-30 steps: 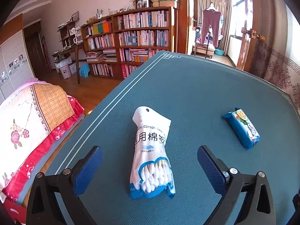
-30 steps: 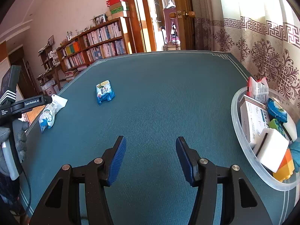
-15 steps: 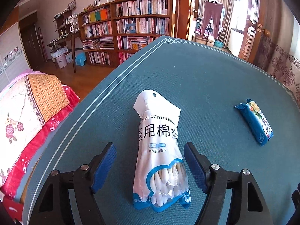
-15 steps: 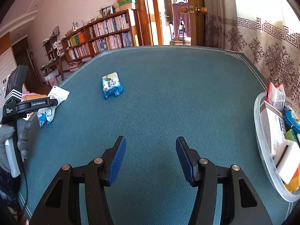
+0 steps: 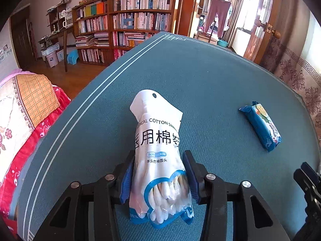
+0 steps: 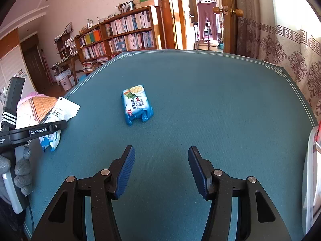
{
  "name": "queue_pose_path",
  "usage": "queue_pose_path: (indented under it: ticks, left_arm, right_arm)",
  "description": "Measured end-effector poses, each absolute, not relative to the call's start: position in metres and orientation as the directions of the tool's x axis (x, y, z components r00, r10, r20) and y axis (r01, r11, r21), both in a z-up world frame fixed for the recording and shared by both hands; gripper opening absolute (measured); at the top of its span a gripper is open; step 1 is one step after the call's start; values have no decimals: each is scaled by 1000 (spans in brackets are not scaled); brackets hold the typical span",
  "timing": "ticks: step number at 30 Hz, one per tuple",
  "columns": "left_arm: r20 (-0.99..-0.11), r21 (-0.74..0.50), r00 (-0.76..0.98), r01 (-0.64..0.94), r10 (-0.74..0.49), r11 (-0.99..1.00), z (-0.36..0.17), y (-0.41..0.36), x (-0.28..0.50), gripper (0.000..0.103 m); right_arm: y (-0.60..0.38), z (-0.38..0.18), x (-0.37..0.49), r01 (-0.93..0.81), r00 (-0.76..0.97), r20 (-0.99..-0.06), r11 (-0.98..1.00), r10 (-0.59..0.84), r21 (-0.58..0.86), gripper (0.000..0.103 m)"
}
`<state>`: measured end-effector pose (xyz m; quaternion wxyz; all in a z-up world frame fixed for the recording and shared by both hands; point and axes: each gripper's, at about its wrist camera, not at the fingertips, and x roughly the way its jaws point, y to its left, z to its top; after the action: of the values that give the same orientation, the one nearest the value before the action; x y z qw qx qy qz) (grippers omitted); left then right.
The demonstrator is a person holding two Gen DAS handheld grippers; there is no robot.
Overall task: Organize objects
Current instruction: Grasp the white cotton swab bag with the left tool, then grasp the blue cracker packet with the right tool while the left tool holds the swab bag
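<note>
The left gripper (image 5: pixel 158 172) clamps the cotton swab bag (image 5: pixel 158 154) on the teal table (image 5: pixel 210 84). The right gripper (image 6: pixel 161 168) hovers with jaws apart. A blue snack packet (image 6: pixel 137 104) lies mid-table; bookshelves (image 5: pixel 130 26) line the far wall.

I see a bright room. Sunlight comes in from the window (image 5: pixel 247 6) at one o'clock and washes it white. The table (image 6: pixel 200 100) is evenly lit. Both pictures bend at the edges, with black corners. The bin (image 6: pixel 310 180) at three o'clock looks blurry.
</note>
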<state>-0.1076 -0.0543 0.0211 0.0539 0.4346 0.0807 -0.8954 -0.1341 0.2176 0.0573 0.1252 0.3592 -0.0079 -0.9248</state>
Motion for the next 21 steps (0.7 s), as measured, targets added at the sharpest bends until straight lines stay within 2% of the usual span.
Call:
queue_pose_path:
  ticks: [12,21]
  left_arm:
    - [-779,-137,-627,131,25,-982,27,-48,-108,48]
    - [-773,-136,-633,103,41,-985,30,-40,-107,48]
  right_arm:
    - [172,51,-215,289,-670,-683,-949,-292,123,57]
    - [161,42,-238,311,-624,-719,-941,-307,132,57]
